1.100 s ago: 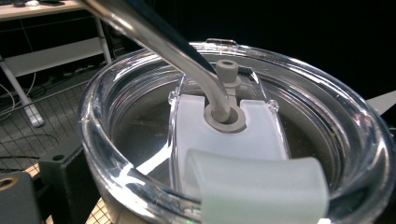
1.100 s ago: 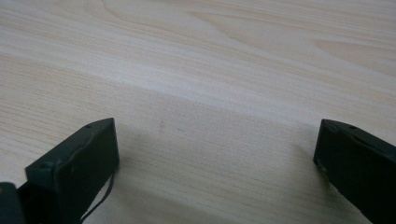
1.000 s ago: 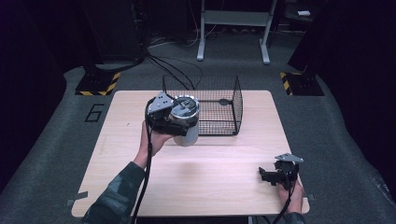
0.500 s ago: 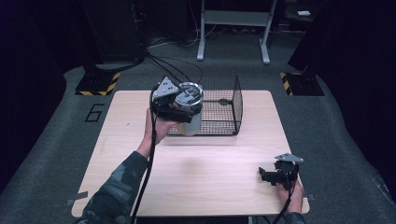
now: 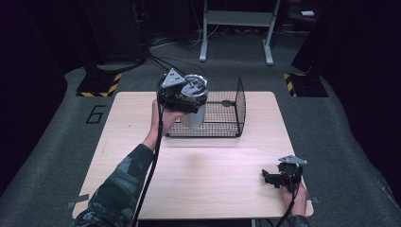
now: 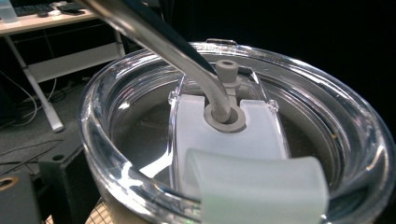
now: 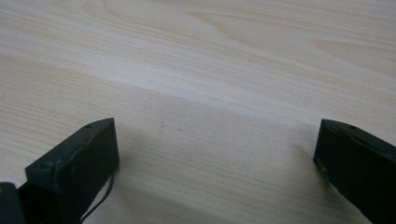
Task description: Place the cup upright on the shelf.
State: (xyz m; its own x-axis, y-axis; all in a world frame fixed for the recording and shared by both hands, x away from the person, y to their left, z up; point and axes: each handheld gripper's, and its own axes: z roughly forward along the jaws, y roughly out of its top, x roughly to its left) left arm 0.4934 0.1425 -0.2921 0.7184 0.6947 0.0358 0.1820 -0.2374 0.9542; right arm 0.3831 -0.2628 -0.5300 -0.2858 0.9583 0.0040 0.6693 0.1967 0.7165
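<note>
The pale tumbler with a clear plastic lid (image 5: 195, 101) hangs in the air at the near left corner of the black wire-mesh basket (image 5: 235, 106), carried by your left gripper (image 5: 182, 93). From the high view it sits right at the basket's left wall, partly over the rim, and it has not been lowered inside. The left gripper view looks straight down onto the lid's white slider, with a bent metal straw (image 6: 154, 37) running through its grey grommet. The jaws themselves are hidden there, but since the tumbler is off the table, you appear to have them clamped on it. The lift looks done; what seems left is moving the tumbler over the basket's opening, setting it down and letting go. Your right gripper (image 5: 276, 178) rests on the light wooden table (image 5: 208, 175) near its front right corner, jaws spread wide with nothing between them.
</note>
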